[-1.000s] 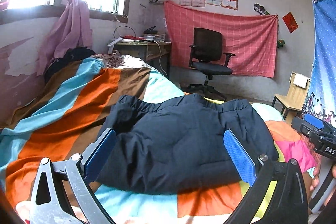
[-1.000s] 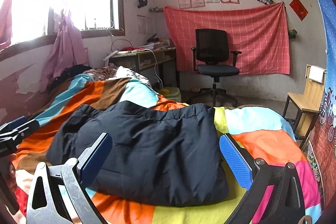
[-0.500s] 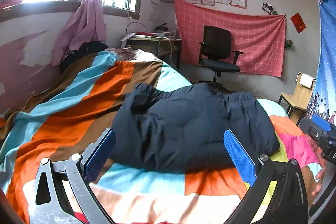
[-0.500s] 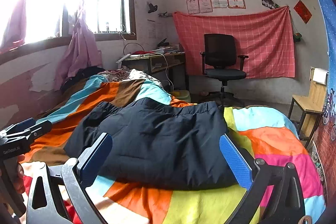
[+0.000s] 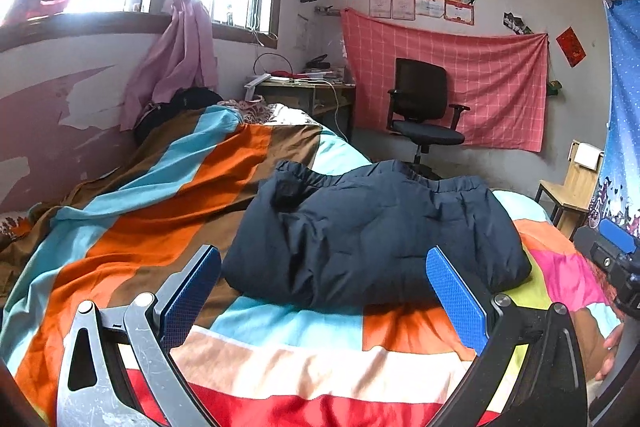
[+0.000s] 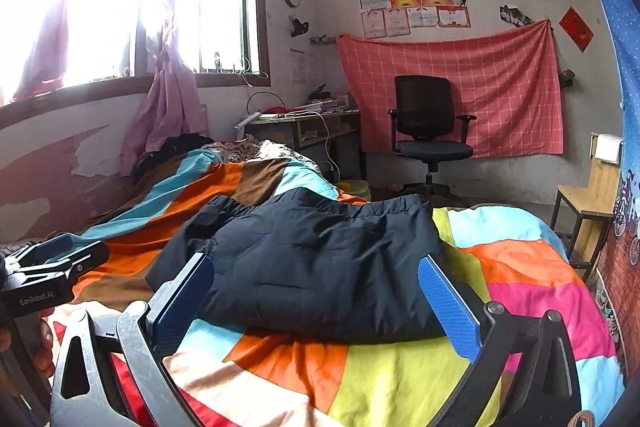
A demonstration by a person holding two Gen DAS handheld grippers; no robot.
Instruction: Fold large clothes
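Both grippers have backed away from the navy padded jacket (image 5: pixel 372 231) — it now lies further off, folded in a compact bundle on the striped quilt (image 5: pixel 160 211). Left gripper (image 5: pixel 324 291) and right gripper (image 6: pixel 316 299) gape wide, empty. Fold looks finished.

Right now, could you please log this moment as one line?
left gripper: open, empty | right gripper: open, empty | navy jacket: folded on bed, untouched
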